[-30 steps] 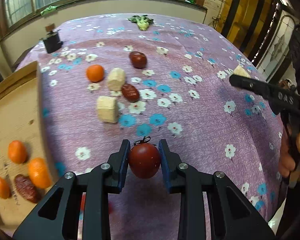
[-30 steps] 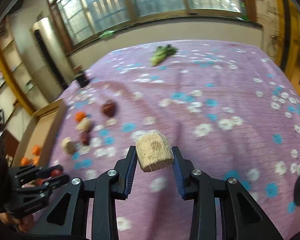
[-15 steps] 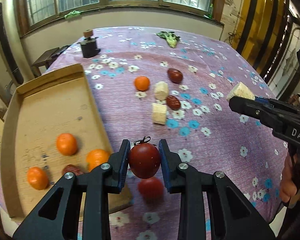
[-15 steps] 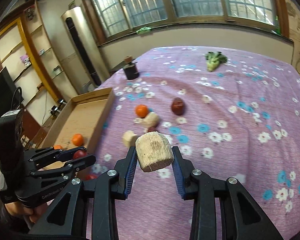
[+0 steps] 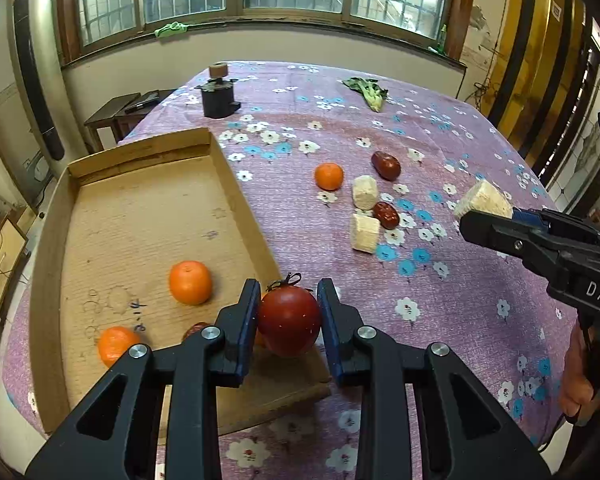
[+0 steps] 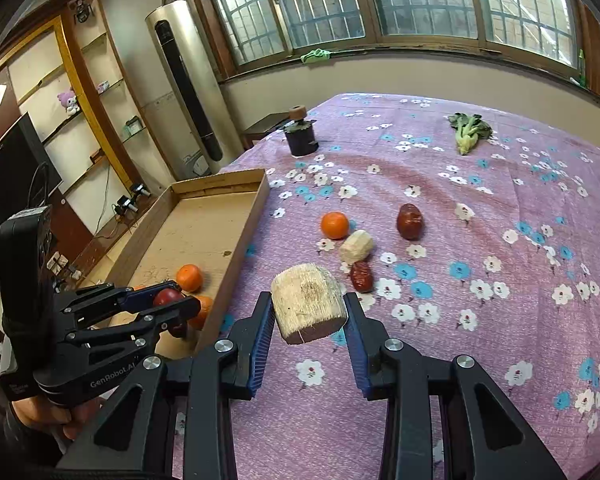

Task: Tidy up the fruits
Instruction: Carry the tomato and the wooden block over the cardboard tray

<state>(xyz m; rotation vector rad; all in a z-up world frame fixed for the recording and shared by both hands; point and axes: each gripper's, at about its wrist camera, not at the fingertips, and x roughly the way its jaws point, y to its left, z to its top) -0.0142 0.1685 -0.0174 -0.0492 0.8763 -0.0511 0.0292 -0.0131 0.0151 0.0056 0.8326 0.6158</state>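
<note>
While sorting is about half done, left gripper (image 5: 288,316) clamps a tomato (image 5: 289,320) over the near corner of the cardboard tray (image 5: 140,216); right gripper (image 6: 307,320) clamps a pale cane chunk (image 6: 308,308) above the cloth. In tray: approx. 3 oranges, 1 date. Left on cloth: 1 orange (image 6: 334,225), 2 chunks, 2 dates. Only the right view shows shelves & TV.

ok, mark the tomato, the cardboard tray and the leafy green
tomato (image 5: 289,320), left wrist view, middle of its skin.
cardboard tray (image 5: 236,196), left wrist view, right wall.
leafy green (image 6: 469,131), right wrist view, its leaves.
</note>
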